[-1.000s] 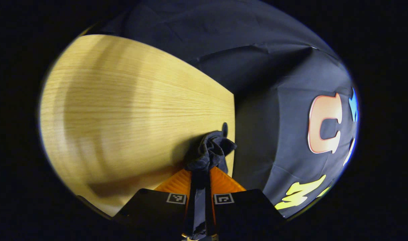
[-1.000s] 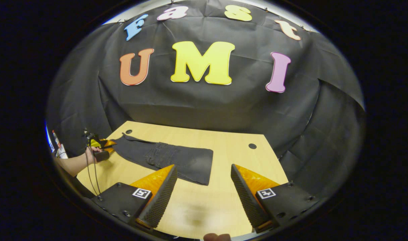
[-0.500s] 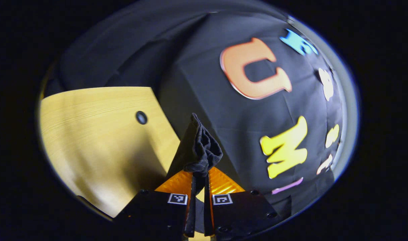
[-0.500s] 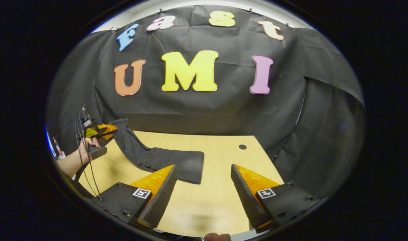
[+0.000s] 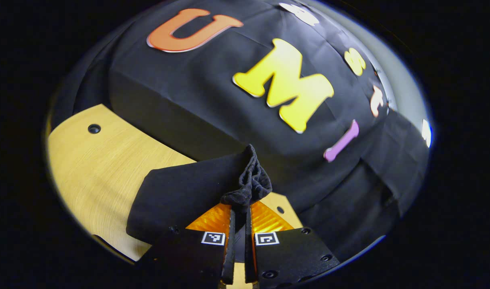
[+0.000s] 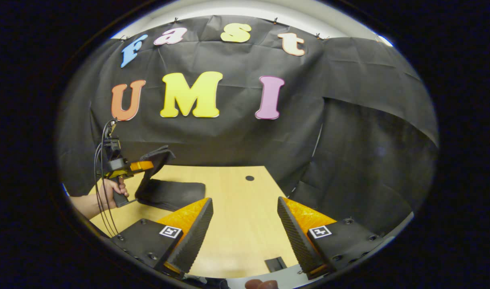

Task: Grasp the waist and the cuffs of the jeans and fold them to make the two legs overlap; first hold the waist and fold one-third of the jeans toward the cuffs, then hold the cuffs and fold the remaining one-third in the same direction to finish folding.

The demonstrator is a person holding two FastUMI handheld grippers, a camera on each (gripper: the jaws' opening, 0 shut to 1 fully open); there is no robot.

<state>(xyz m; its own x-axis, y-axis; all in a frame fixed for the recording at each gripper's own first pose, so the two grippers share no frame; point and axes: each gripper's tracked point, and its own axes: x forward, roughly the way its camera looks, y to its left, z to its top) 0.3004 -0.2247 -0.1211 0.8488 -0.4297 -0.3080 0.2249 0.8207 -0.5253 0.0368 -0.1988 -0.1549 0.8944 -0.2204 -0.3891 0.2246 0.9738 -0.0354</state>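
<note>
Left gripper [image 5: 238, 208] clamped tight on a bunched end of the dark jeans [image 5: 180, 192], both fingers pressing the cloth, the wad poking up at 12 o'clock from the tips. From there, jeans draped down toward 9 o'clock onto the wooden table [image 5: 92, 168]. Right gripper [image 6: 245, 224] with jaws wide apart, gripping nothing, hovering over bare tabletop [image 6: 237, 208]. Out at 10 o'clock in the right gripper view, the left gripper [image 6: 142, 165] held by a hand [image 6: 110, 190], lifting one end of the jeans [image 6: 168, 192] off the table, the rest lying flat just below. Cables [image 6: 102, 160] trailing from that gripper.
</note>
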